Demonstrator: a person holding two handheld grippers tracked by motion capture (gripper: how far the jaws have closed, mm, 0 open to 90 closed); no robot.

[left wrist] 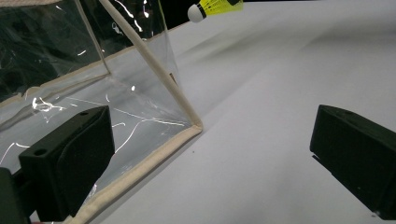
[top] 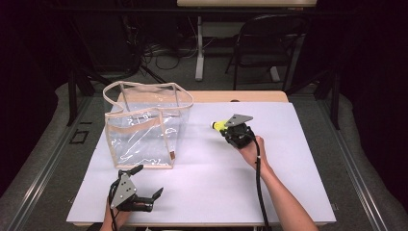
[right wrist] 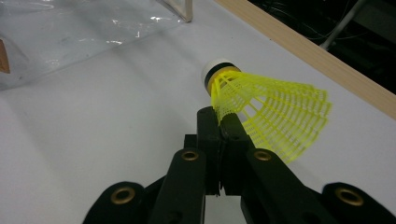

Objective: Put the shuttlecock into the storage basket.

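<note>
A yellow shuttlecock with a white cork tip hangs above the white table sheet, its net skirt pinched in my right gripper, which is shut on it. From above, the shuttlecock pokes out to the left of the right gripper, right of the clear bag. The clear plastic tote bag with cream trim stands upright and open at the left-centre. My left gripper rests near the table's front edge, open with nothing between its jaws, facing the bag's front corner. The shuttlecock shows far off there.
The white sheet covers the table; a wooden edge shows at the back. A black chair and cables stand on the floor beyond. Bare sheet lies between the bag and the right hand.
</note>
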